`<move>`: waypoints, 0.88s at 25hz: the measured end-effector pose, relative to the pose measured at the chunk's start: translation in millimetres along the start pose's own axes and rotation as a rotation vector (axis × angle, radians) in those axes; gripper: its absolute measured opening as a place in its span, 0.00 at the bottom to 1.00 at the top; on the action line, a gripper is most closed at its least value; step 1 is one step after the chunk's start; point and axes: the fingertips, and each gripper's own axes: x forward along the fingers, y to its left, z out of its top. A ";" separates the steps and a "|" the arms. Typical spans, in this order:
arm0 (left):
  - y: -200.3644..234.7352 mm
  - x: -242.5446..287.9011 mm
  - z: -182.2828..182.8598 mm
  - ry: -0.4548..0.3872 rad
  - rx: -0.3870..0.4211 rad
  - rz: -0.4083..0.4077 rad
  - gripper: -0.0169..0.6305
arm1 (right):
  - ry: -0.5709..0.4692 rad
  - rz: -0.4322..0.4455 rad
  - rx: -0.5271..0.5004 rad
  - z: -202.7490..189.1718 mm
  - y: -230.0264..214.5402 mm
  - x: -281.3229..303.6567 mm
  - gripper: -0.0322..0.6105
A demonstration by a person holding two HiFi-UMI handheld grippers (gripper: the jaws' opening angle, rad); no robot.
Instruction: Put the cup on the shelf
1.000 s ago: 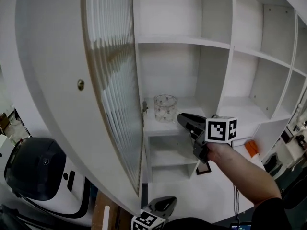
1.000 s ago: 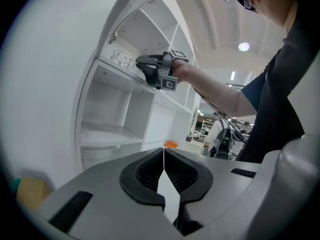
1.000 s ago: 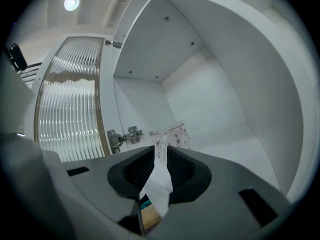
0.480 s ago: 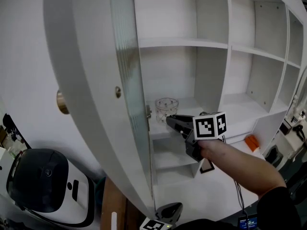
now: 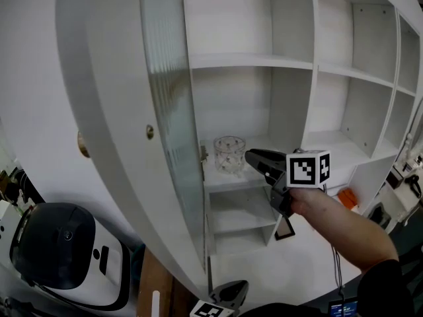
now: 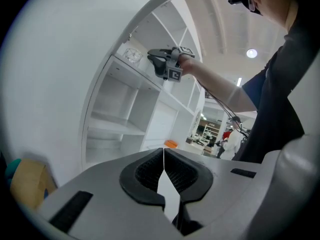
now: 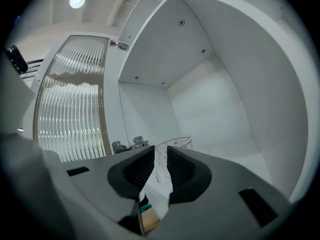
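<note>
Ribbed-glass door (image 5: 168, 111) open at left, left gripper (image 5: 223, 290) low at bottom edge with jaws pressed together, cup (image 5: 229, 154) upright on the shelf (image 5: 225, 178), right gripper (image 5: 248, 156) just beside it, jaws slightly apart, pinching nothing.

In the right gripper view only the rim of the cup (image 7: 179, 142) shows. The rest sits behind the fingers (image 7: 185, 166) of the right gripper (image 7: 160, 158). The head view's bottom edge cuts off the left gripper (image 5: 231, 286). An orange thing (image 5: 346, 198) low at the right is too small to tell.
</note>
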 end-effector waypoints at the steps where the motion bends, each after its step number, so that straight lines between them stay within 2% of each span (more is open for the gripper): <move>1: -0.2 -0.6 -0.4 -0.001 -0.002 0.001 0.05 | -0.001 -0.001 -0.010 1.7 0.1 -1.8 0.11; 7: -3.8 -1.6 1.5 -0.007 -0.002 0.000 0.05 | 0.015 0.029 -0.058 -1.2 9.5 -1.9 0.11; 14: -14.8 5.7 2.8 0.008 0.026 -0.008 0.05 | 0.032 0.147 -0.220 -14.1 52.4 -10.3 0.11; 19: -23.9 12.6 1.8 0.008 0.028 0.001 0.05 | 0.027 0.166 -0.215 -13.2 51.6 -17.8 0.11; 22: -30.2 18.6 -2.4 0.036 0.049 0.010 0.05 | 0.039 0.191 -0.224 -21.0 54.3 -30.4 0.11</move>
